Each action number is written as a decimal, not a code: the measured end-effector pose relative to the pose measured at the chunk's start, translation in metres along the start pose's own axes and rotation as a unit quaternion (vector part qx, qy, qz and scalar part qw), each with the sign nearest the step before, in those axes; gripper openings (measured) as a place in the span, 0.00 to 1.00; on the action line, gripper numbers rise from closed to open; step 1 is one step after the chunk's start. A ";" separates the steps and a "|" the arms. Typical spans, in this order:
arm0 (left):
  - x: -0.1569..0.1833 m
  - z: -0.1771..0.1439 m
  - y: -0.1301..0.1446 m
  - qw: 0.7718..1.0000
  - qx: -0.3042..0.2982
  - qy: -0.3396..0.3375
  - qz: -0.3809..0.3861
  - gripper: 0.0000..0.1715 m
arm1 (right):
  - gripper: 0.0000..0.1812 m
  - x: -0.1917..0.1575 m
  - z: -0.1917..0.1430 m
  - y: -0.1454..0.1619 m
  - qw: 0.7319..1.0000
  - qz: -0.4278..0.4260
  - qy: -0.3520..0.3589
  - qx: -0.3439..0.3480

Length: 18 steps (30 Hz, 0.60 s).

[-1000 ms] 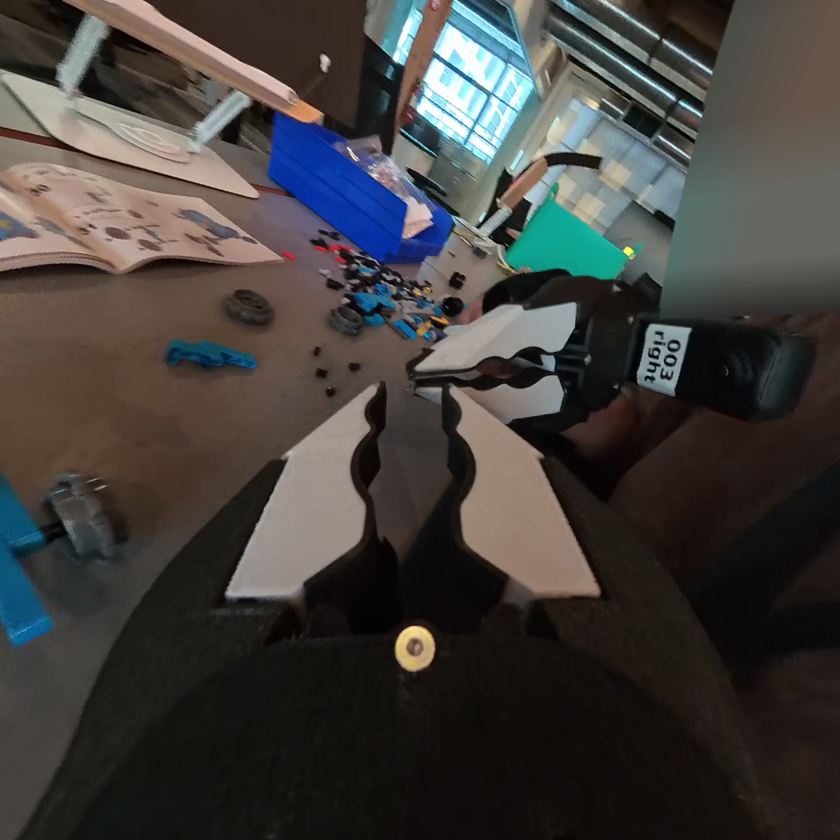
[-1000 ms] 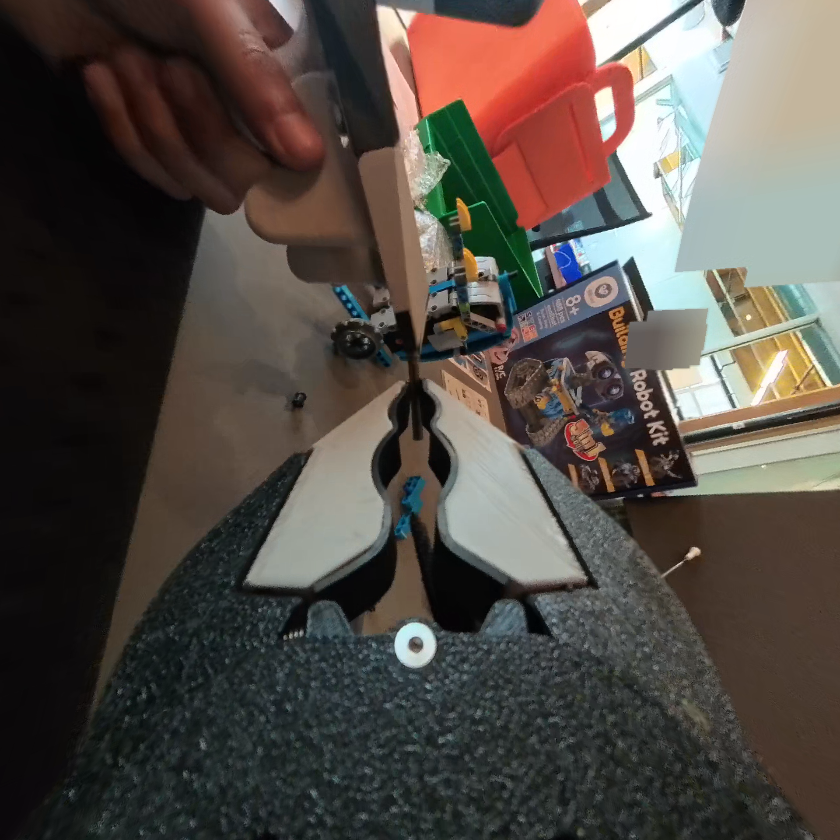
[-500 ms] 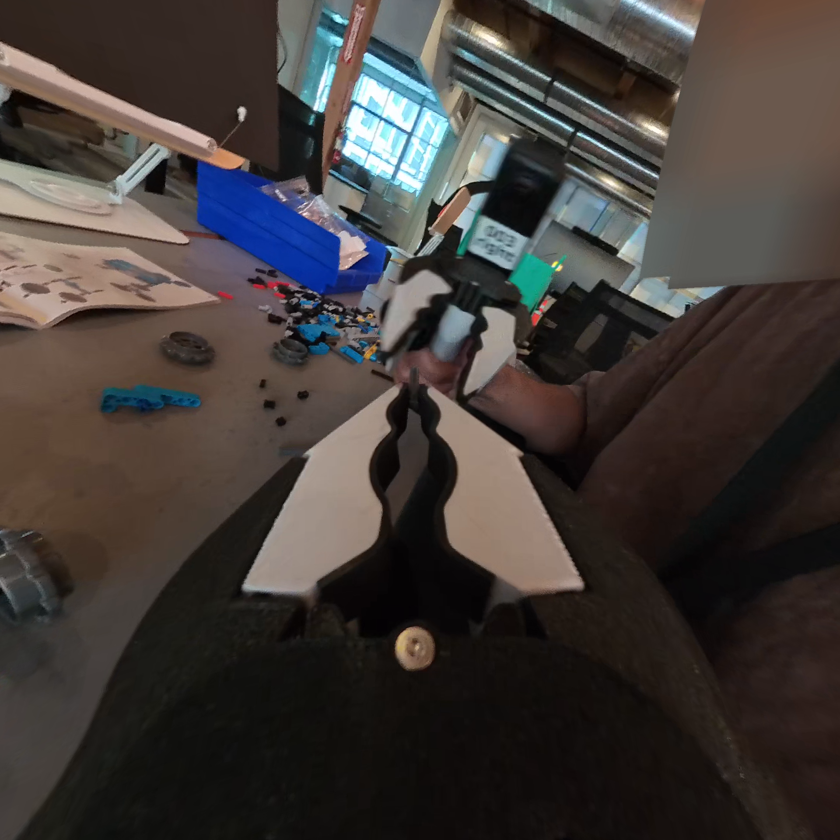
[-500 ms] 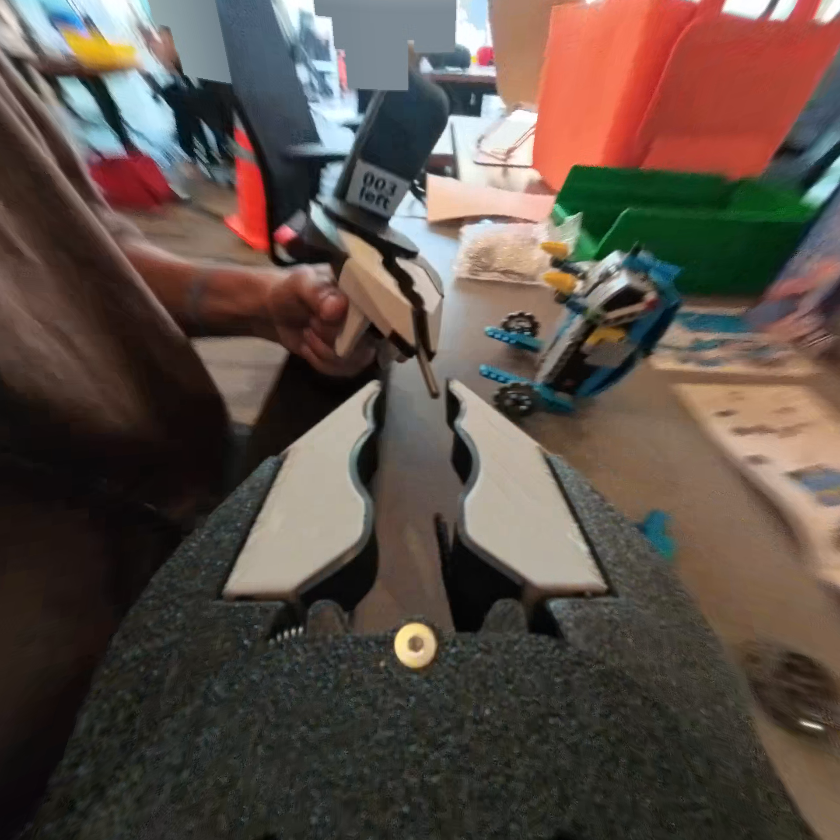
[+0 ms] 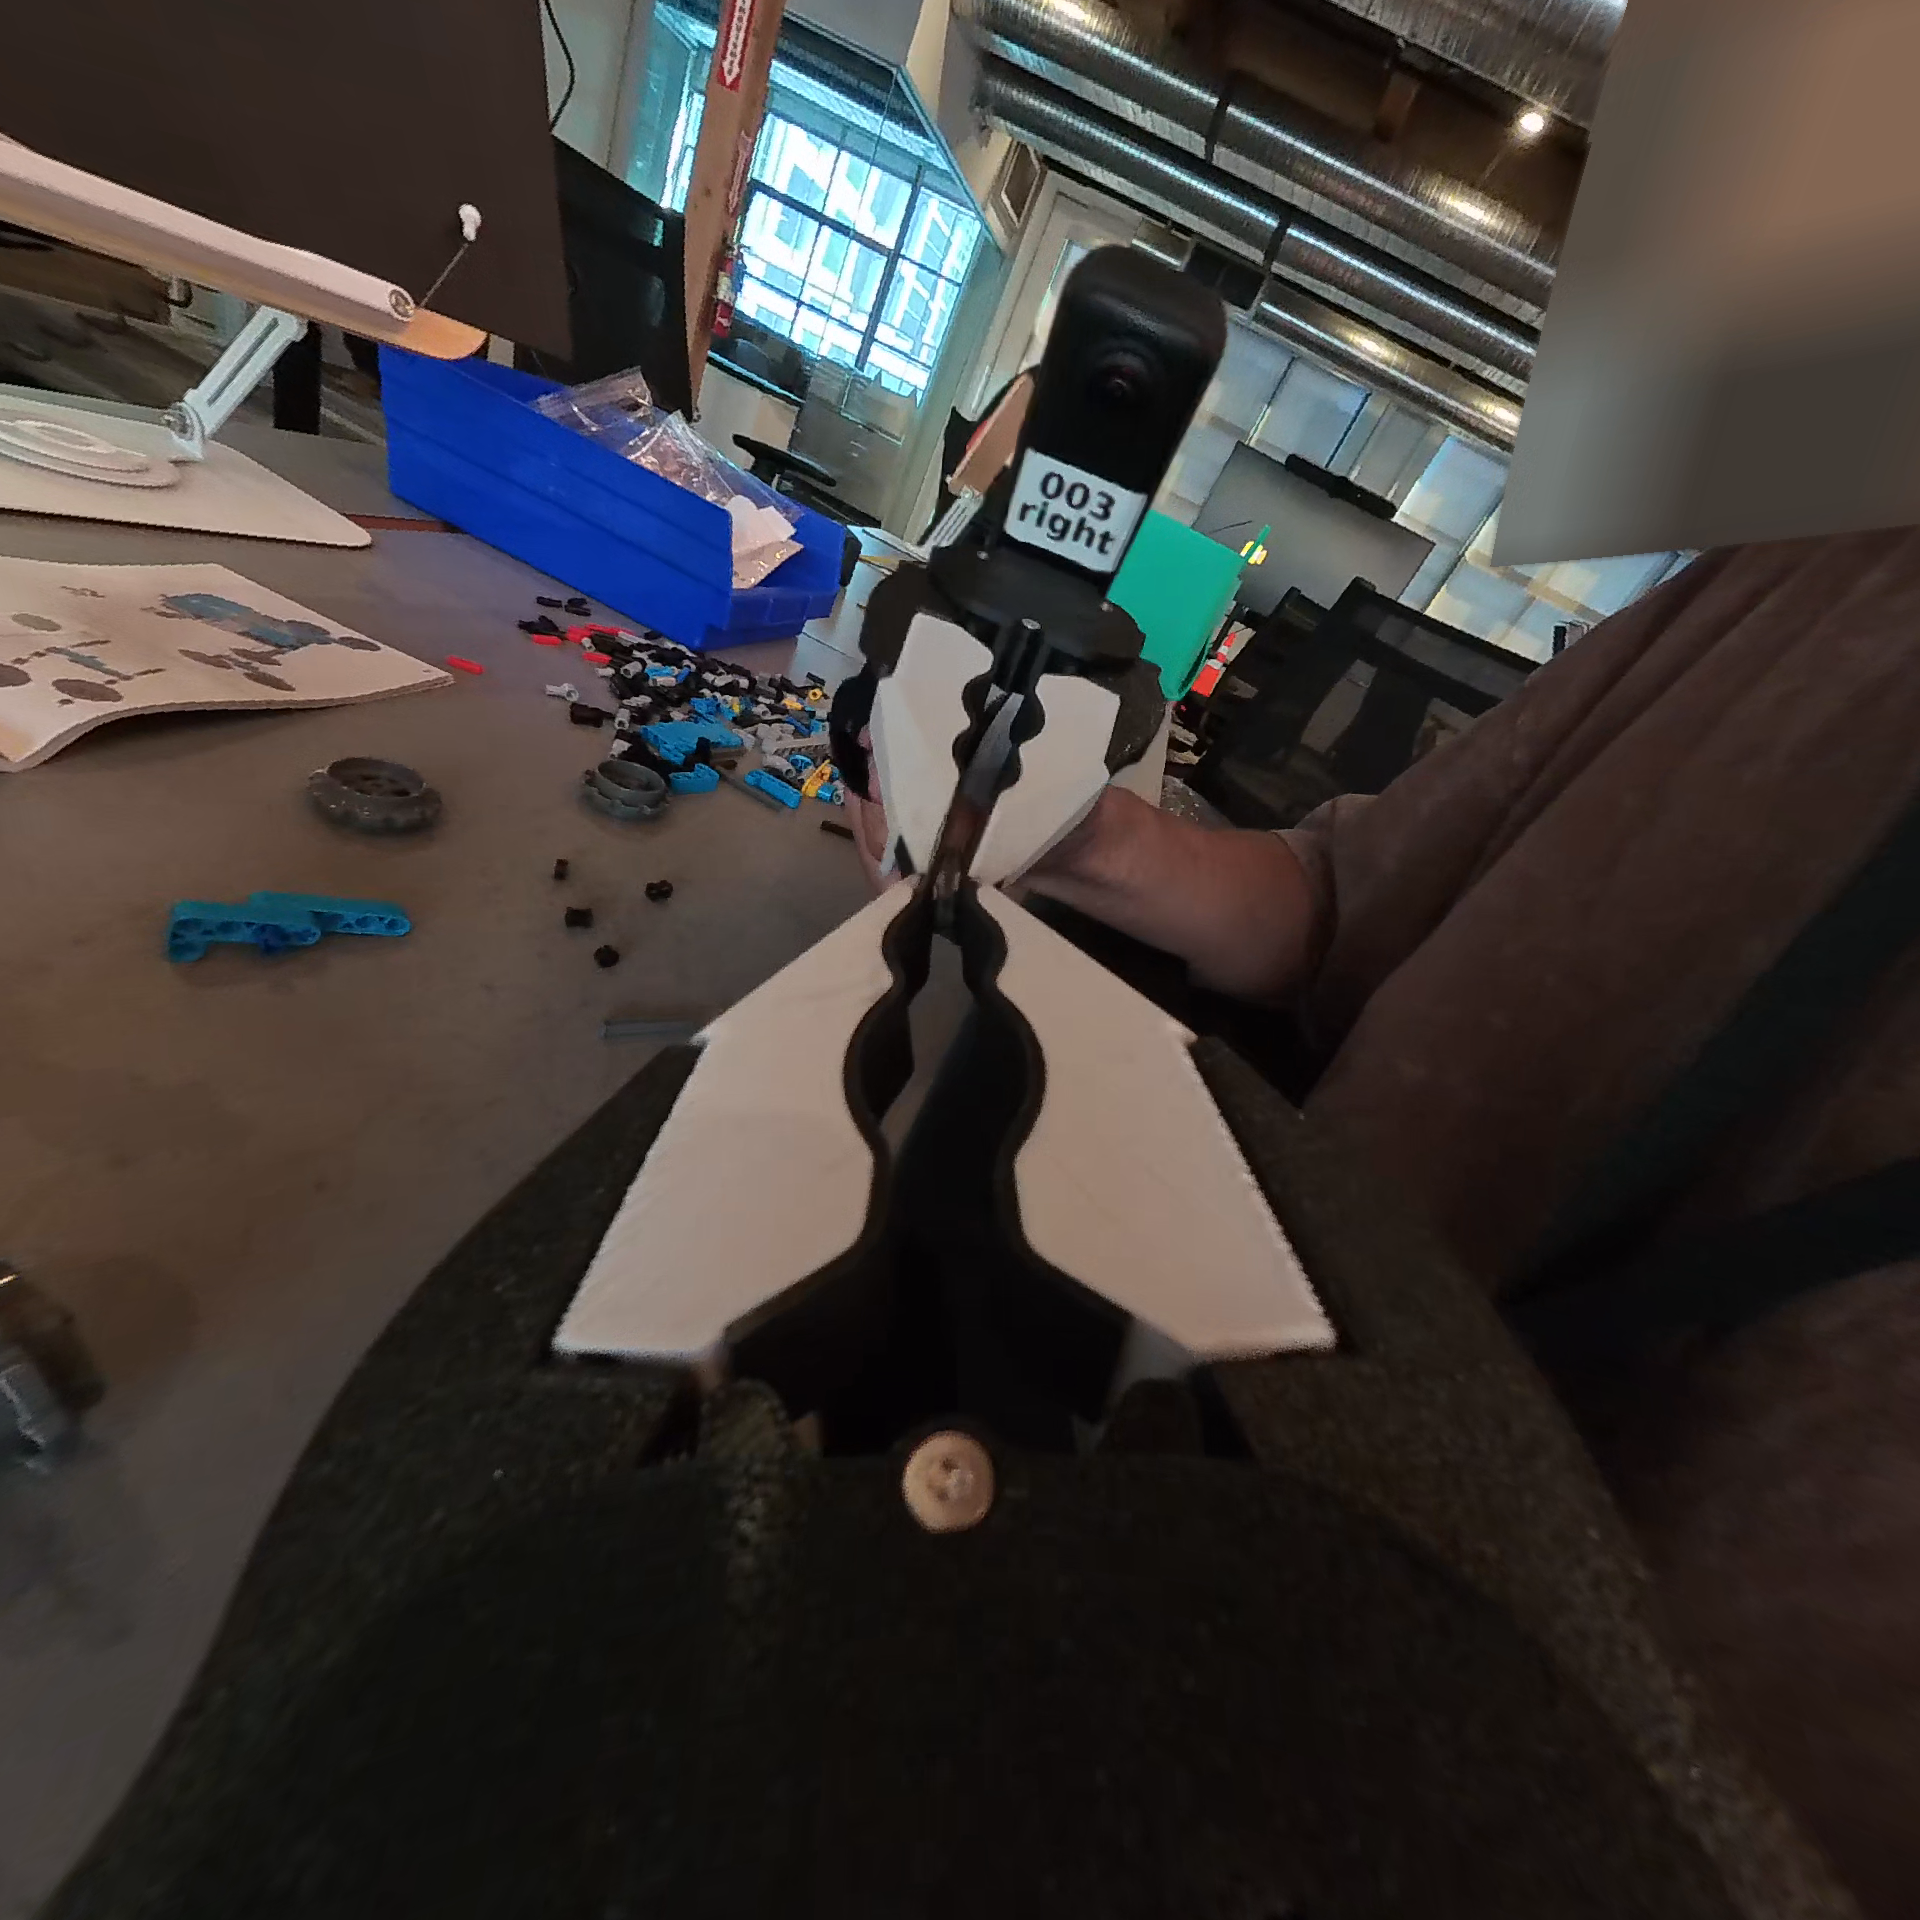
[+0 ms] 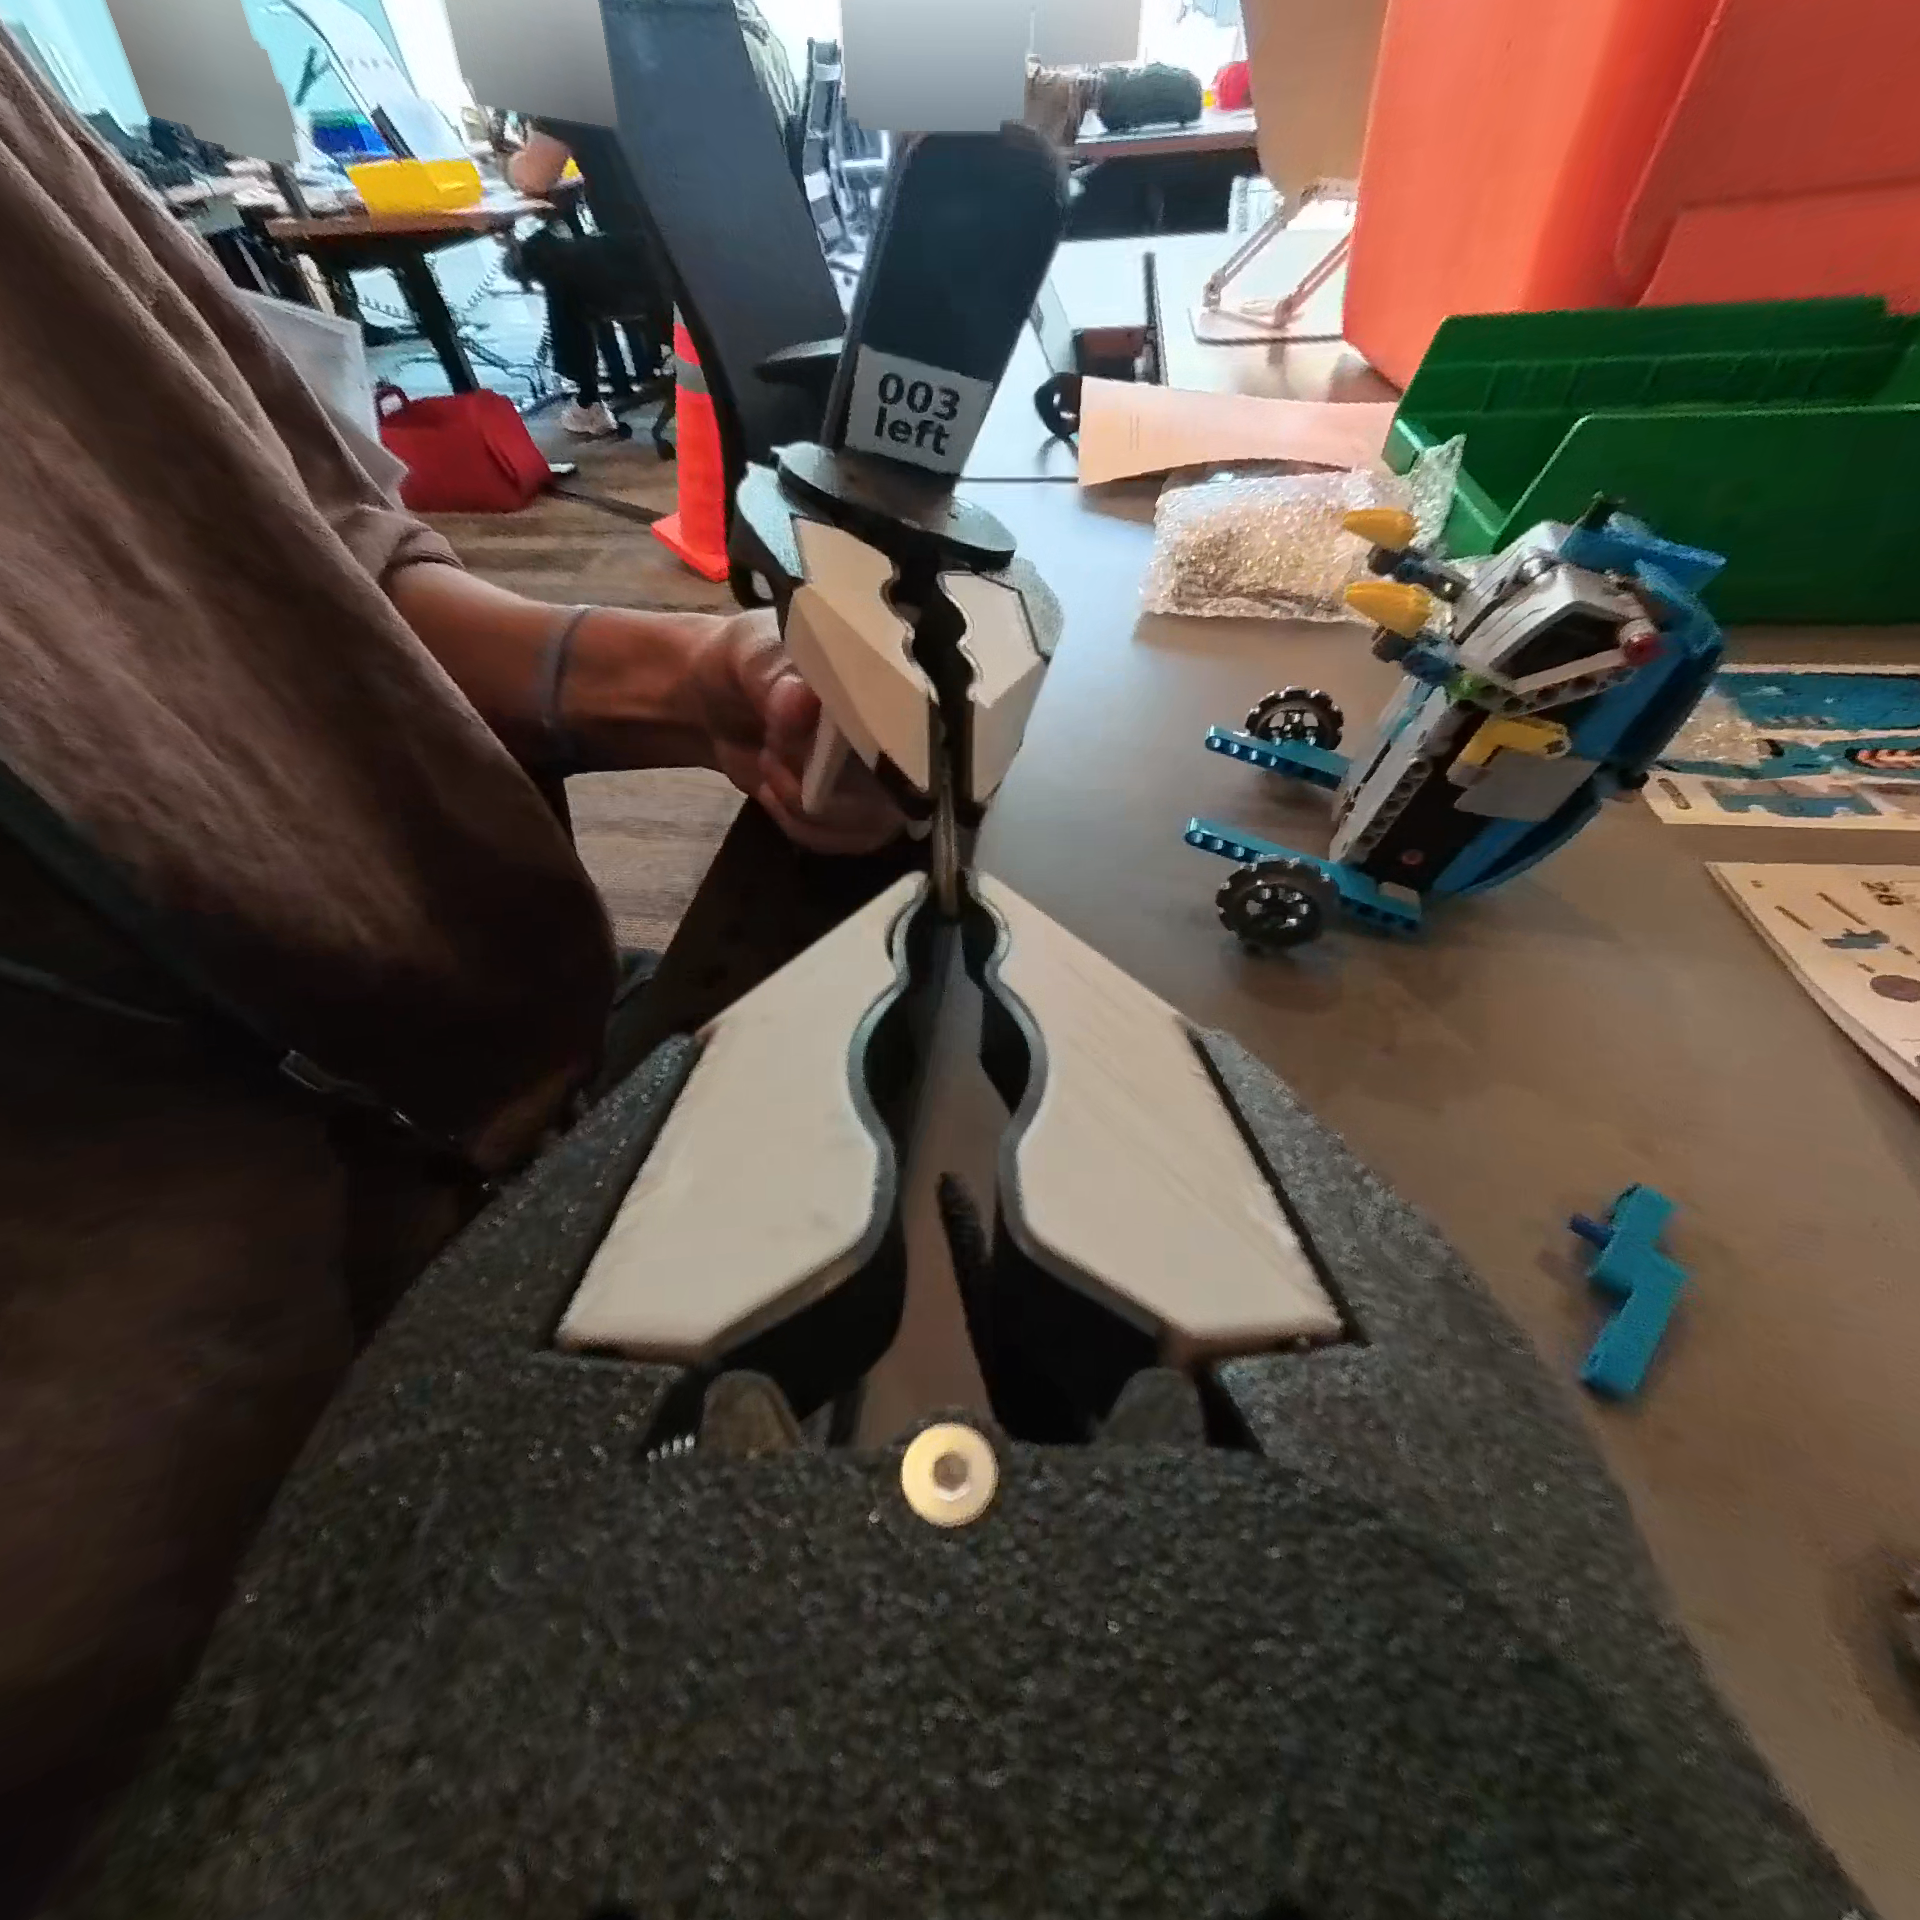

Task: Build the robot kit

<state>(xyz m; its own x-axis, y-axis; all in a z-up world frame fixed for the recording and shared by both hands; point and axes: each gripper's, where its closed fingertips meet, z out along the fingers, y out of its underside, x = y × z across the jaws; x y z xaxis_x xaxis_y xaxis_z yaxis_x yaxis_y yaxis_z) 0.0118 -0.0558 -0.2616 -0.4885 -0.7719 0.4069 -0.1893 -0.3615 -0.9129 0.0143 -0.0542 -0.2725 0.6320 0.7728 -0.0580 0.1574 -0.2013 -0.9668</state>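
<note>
My left gripper (image 5: 945, 906) and my right gripper (image 6: 948, 896) point at each other, tip to tip, above the front edge of the grey table (image 5: 260, 1143). A thin dark rod (image 6: 948, 854) spans the short gap between them. Each gripper has its tips closed on one end of the rod. The rod also shows in the left wrist view (image 5: 951, 868), running into the right gripper (image 5: 948, 875). The left gripper (image 6: 940, 805) shows in the right wrist view with a hand on its handle. Both grippers are off the table.
Left wrist view: a blue bin (image 5: 582, 499), an open booklet (image 5: 156, 655), a pile of small pieces (image 5: 707, 717), grey wheels (image 5: 374, 795) and a blue beam (image 5: 281, 920). Right wrist view: a tilted blue and grey wheeled model (image 6: 1486, 727), a green bin (image 6: 1714, 447) and a blue piece (image 6: 1631, 1299). My left and right fingertips are right by each other.
A second ago the right gripper held the rod and the left was open. Then the left took it and the right opened. Now the right has closed on it again, facing the left.
</note>
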 end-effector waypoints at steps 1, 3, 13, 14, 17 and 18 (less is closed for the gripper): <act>-0.001 0.000 0.000 1.000 0.000 -0.002 -0.001 0.02 | 0.02 0.000 0.000 0.001 1.000 0.006 -0.004 -0.004; -0.002 0.000 -0.001 1.000 0.004 -0.003 -0.006 0.02 | 0.02 0.002 0.001 0.002 1.000 0.006 0.001 -0.003; -0.001 0.004 0.005 1.000 -0.018 -0.011 0.013 0.02 | 0.02 -0.001 0.007 0.002 1.000 0.004 -0.002 -0.005; -0.002 0.004 0.006 0.999 -0.022 -0.022 0.027 0.02 | 0.02 0.000 0.007 0.003 1.000 0.002 0.001 -0.009; -0.012 0.000 -0.002 0.994 -0.006 -0.080 0.077 0.02 | 0.13 0.025 -0.002 0.009 0.999 0.019 0.040 -0.025; -0.018 -0.005 -0.008 0.990 0.008 -0.105 0.094 0.02 | 0.17 0.046 -0.010 0.015 0.996 0.036 0.073 -0.036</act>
<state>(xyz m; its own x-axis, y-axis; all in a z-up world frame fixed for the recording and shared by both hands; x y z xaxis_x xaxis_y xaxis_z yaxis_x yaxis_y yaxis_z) 0.0178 -0.0361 -0.2617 -0.3259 -0.9172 0.2293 -0.0974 -0.2087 -0.9731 0.0533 -0.0274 -0.2873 0.7470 0.6593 -0.0854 0.1573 -0.3001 -0.9408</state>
